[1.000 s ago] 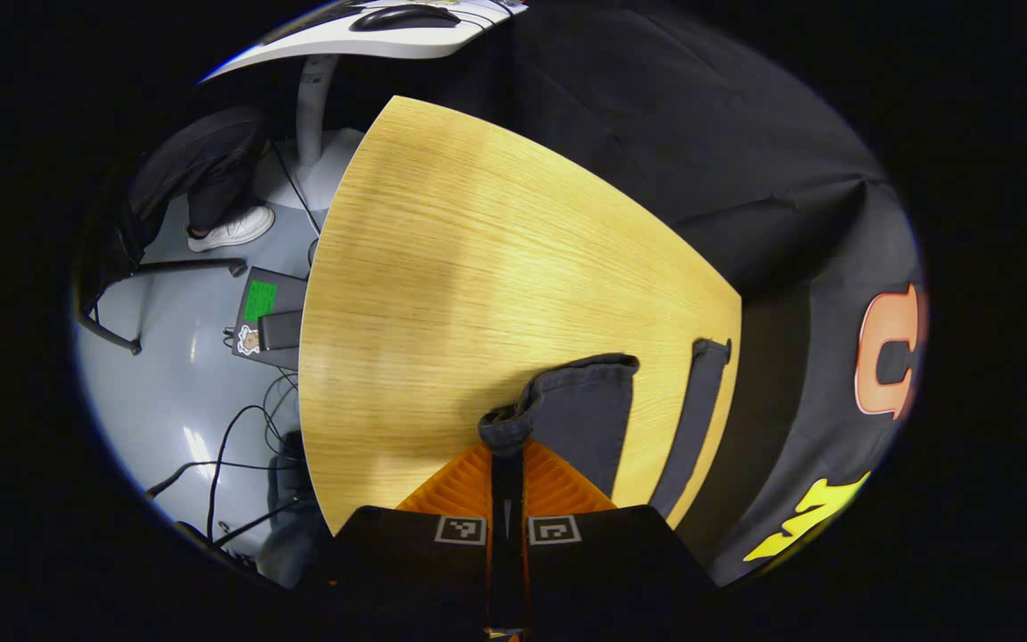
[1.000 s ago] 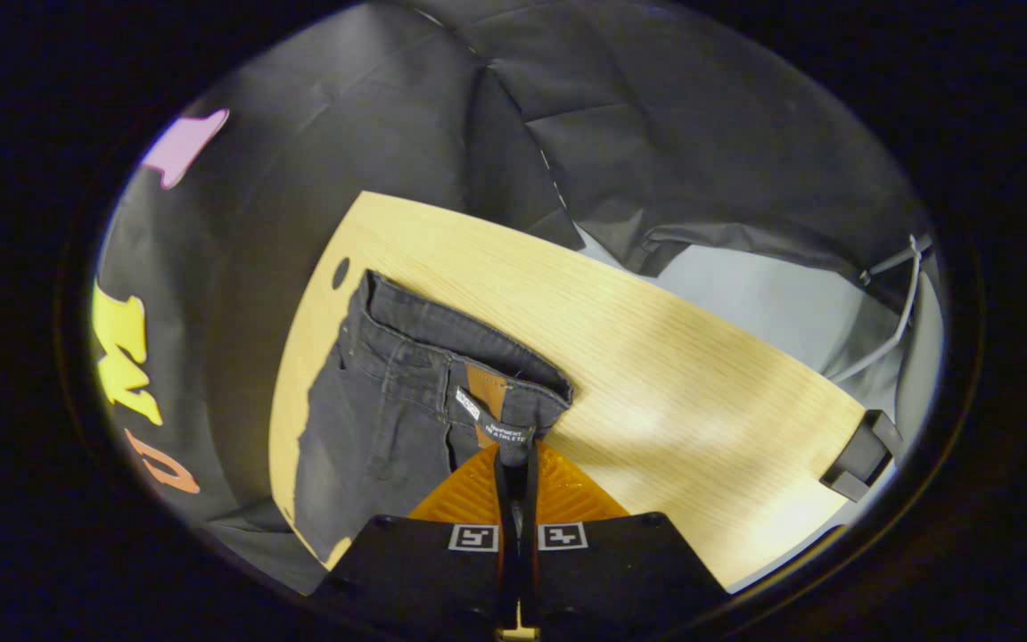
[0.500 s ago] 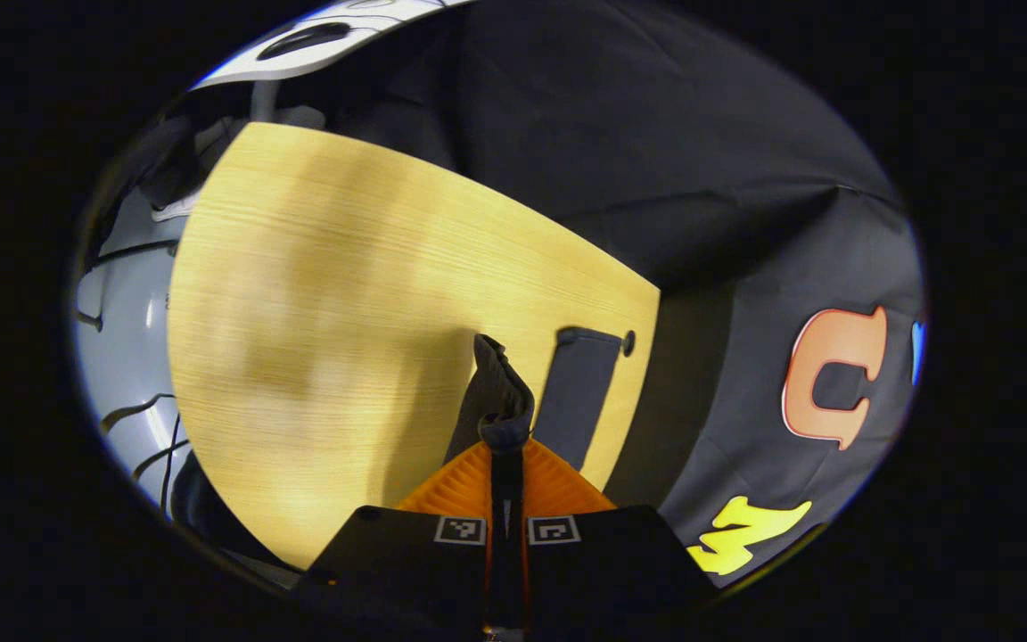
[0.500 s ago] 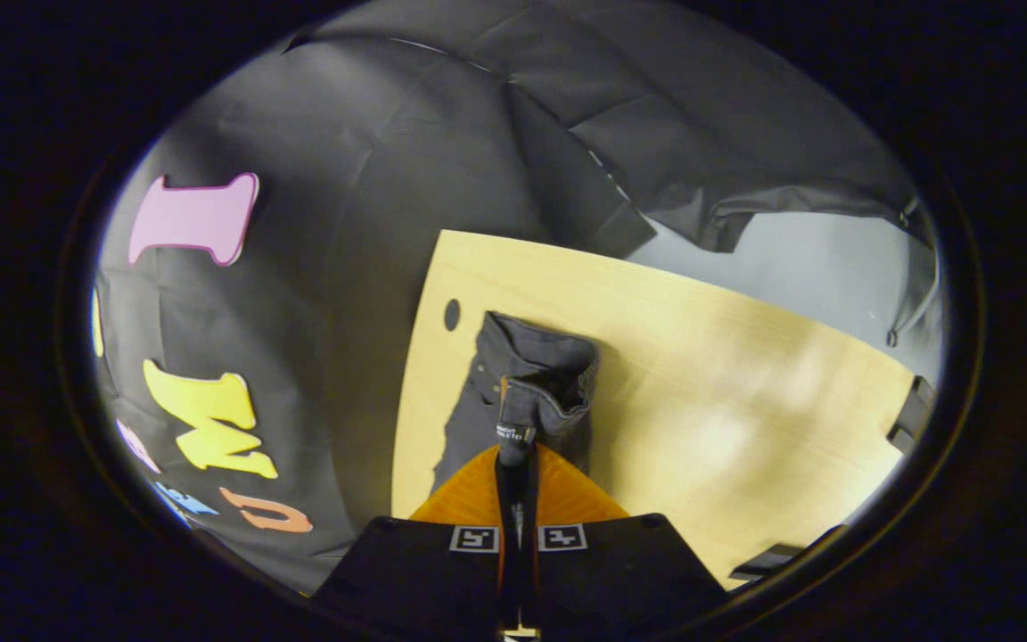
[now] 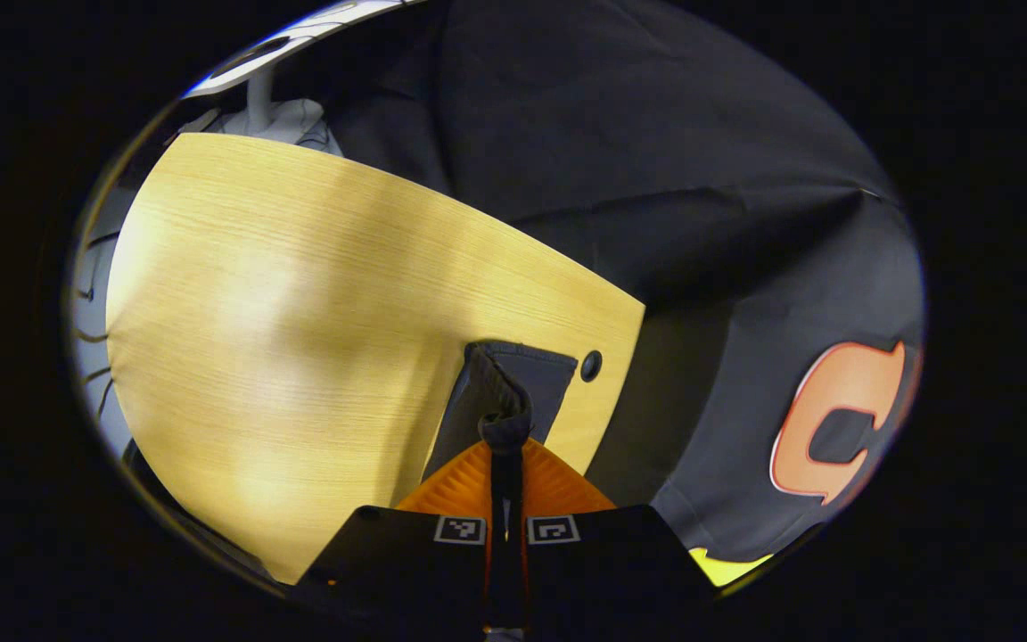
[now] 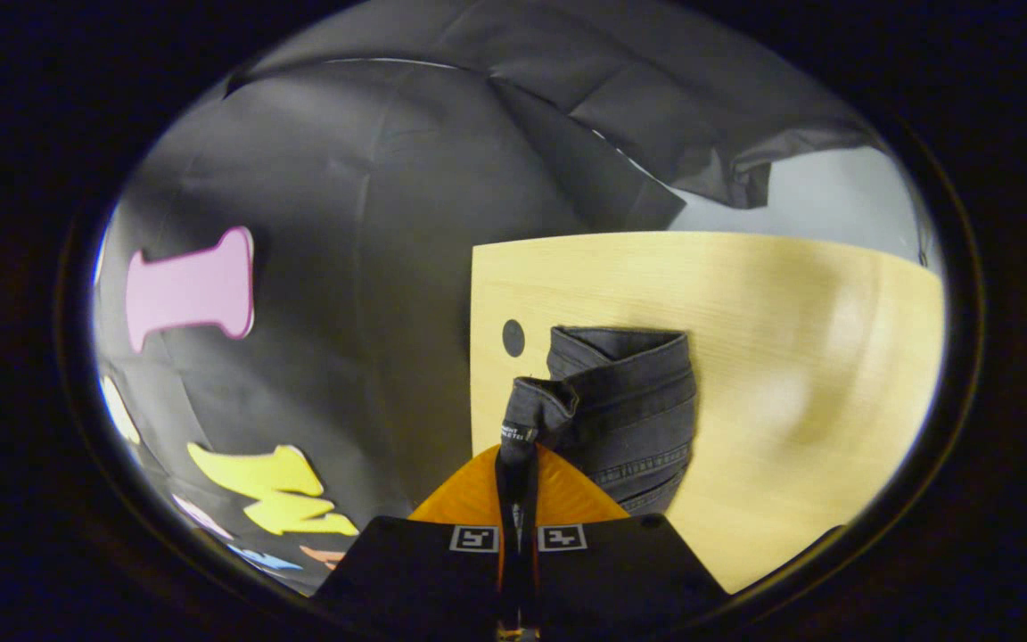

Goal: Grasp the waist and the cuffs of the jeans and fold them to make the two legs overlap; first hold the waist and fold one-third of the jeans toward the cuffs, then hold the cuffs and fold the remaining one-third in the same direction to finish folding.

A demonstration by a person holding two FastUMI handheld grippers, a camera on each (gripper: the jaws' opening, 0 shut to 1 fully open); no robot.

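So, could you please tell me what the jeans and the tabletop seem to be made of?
The jeans look like dark grey denim: matte woven cloth with stitched seams, folding softly where both grippers pinch it. The tabletop looks like light wood or a wood-grain laminate, which I cannot tell apart; fine parallel grain lines and a soft sheen show.

jeans (image 6: pixel 629 401) on table (image 6: pixel 790 374), beside table's hole (image 6: pixel 513 338), near its edge

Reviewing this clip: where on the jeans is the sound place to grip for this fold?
The edges already pinched: the right gripper on the waistband of the jeans, the left gripper on a cuff. Both are thick seamed rims, reachable edge-on from above the table.
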